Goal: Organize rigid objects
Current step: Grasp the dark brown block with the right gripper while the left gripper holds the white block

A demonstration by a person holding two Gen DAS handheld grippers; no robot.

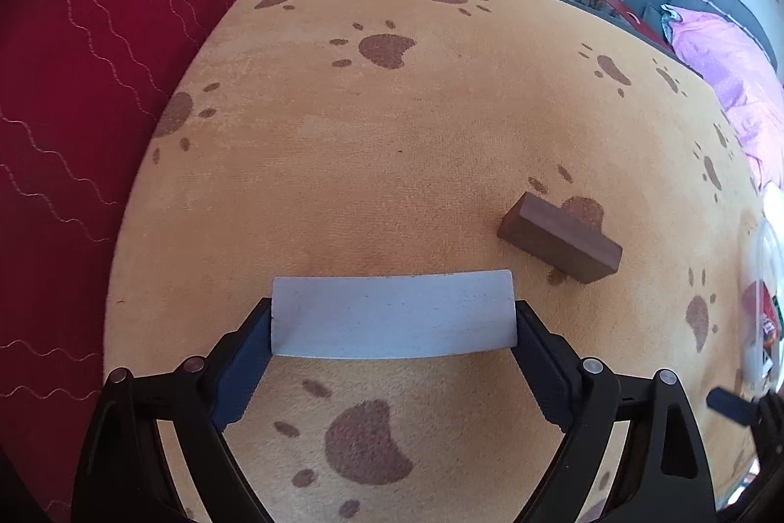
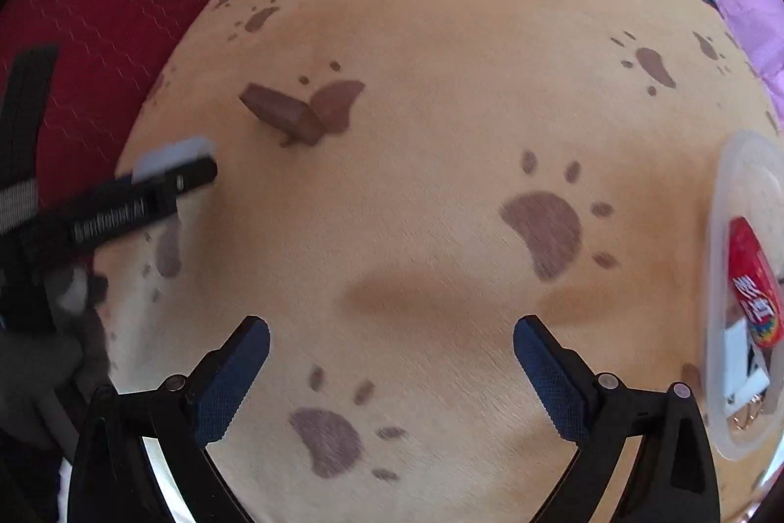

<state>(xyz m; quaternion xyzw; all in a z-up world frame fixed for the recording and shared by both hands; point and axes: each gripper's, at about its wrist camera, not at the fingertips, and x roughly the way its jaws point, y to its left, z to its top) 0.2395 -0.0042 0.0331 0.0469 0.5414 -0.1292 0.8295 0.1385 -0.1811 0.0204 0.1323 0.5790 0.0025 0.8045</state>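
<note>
Grey block [image 1: 393,313] between left hand-held gripper [image 1: 393,327] pads

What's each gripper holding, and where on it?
Left gripper clamps the pale grey block across its two short ends. Right gripper is open, holding nothing.
</note>
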